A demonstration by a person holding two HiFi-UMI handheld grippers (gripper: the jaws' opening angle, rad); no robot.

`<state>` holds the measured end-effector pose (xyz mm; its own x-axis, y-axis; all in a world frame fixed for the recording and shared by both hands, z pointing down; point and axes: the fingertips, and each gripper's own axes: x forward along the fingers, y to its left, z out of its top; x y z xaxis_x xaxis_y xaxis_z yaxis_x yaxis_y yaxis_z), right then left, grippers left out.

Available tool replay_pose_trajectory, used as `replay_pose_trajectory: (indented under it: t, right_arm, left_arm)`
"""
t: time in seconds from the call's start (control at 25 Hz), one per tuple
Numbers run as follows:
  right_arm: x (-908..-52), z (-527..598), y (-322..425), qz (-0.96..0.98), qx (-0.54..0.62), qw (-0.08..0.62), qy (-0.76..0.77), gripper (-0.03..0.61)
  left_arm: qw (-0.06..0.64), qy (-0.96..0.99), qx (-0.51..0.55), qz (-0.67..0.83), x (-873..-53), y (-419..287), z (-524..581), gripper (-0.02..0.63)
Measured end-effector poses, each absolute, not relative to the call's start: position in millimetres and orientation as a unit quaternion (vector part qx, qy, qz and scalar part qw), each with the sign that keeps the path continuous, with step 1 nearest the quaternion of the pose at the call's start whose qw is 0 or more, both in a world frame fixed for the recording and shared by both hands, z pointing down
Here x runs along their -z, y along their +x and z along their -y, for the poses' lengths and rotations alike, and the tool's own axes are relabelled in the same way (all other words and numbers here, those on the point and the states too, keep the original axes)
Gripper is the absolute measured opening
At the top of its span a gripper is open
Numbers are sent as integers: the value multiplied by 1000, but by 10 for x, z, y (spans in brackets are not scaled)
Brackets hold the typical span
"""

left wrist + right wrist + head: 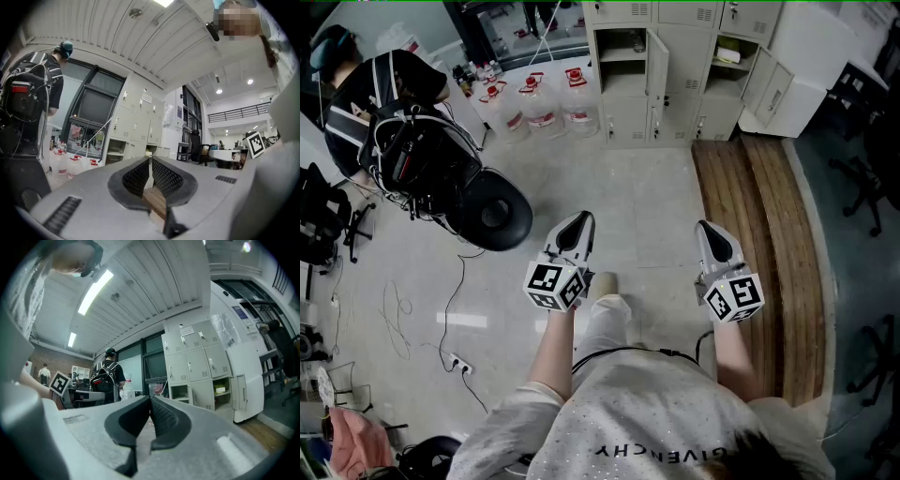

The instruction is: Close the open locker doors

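A bank of pale grey lockers (675,66) stands at the far end of the floor, well away from both grippers. One door (657,64) hangs open beside an empty compartment (622,47). To the right a second door (766,80) stands open on a compartment holding something yellow-green (729,52). My left gripper (579,225) and right gripper (710,230) are held level side by side, both pointing toward the lockers. Each has its jaws shut with nothing between them. The left gripper view shows the lockers (136,126) beyond the closed tips, and the right gripper view shows both open compartments (179,392).
A wooden strip (759,234) runs along the floor on the right up to the lockers. Three water jugs (542,98) stand left of them. A person with a backpack (394,112) and a black round seat (492,211) are at left; cables and a power strip (455,361) lie nearer.
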<state>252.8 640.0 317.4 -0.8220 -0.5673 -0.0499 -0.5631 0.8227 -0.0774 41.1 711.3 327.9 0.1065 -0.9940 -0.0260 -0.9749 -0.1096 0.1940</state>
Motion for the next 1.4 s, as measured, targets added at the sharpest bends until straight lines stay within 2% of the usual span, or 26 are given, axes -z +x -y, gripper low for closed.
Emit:
replay_pose_trajectory:
  t: [0.24,0.8,1.4]
  right_arm:
    - [-3146,-6047,2332,-944,26,34,-326,2]
    - [-3183,-4482,2146,-913,28,29,-407,2]
    - [-3337,-3707,1587,-899,59,45,-432,2]
  left_arm:
    - [61,763,73,639,-3225,223,-6638,18]
    - [69,817,61,568,-3221,21,-4637,18]
    - [82,835,55,542,-3392,-528,-3735,18]
